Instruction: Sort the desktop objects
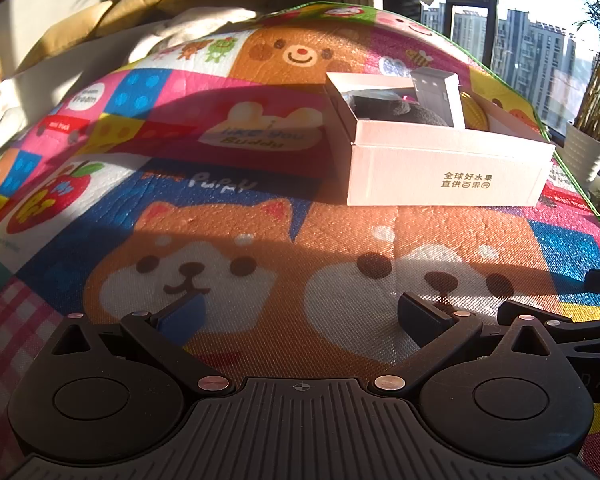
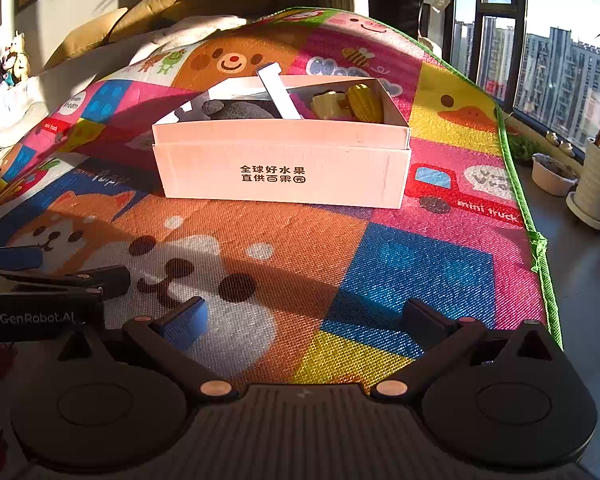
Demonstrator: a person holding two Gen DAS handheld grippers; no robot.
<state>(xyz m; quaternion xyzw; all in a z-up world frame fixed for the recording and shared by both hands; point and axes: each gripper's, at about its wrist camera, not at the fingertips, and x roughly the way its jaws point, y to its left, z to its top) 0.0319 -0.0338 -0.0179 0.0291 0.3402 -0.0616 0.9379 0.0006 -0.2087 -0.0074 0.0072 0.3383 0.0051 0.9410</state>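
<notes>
Wrist views: both tools wide, empty

A box sits on the play mat in the middle of the right wrist picture, and to the upper right in the left wrist picture. Inside it, a toy corn lies at the right end, a round lump at the left end, and a flat card leans between them. Pillows lie behind the mat at the upper left, and plant pots stand on the floor at the right edge.
</notes>
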